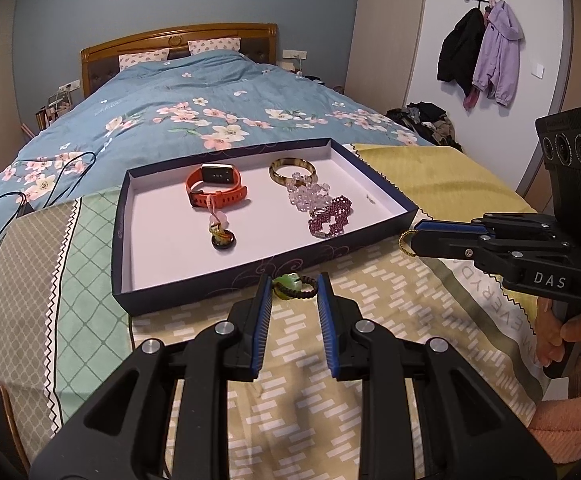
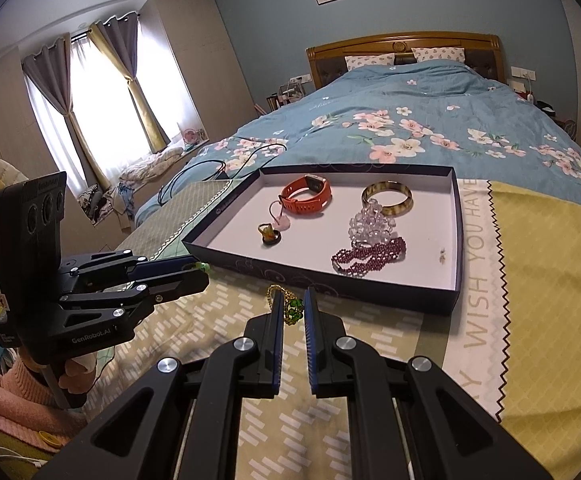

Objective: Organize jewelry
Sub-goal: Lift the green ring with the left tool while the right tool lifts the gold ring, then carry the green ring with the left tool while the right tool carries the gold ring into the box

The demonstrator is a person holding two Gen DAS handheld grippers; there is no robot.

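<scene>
From the left wrist view, the left gripper (image 1: pixel 293 286) has its jaws partly closed on a green jade pendant on a dark braided cord (image 1: pixel 293 285), held just before the near wall of the shallow dark blue cardboard tray (image 1: pixel 194 286) on the patterned cloth-covered bed. Inside lie an orange smartwatch (image 1: pixel 215 186), a mottled amber bangle (image 1: pixel 292 171), a clear crystal bead bracelet (image 1: pixel 308 194) and a purple bead bracelet (image 1: pixel 330 216). From the right wrist view, the right gripper (image 2: pixel 293 305) has its jaws nearly together, pinching a thin gold chain with green beads (image 2: pixel 290 307) just short of the tray's near wall.
</scene>
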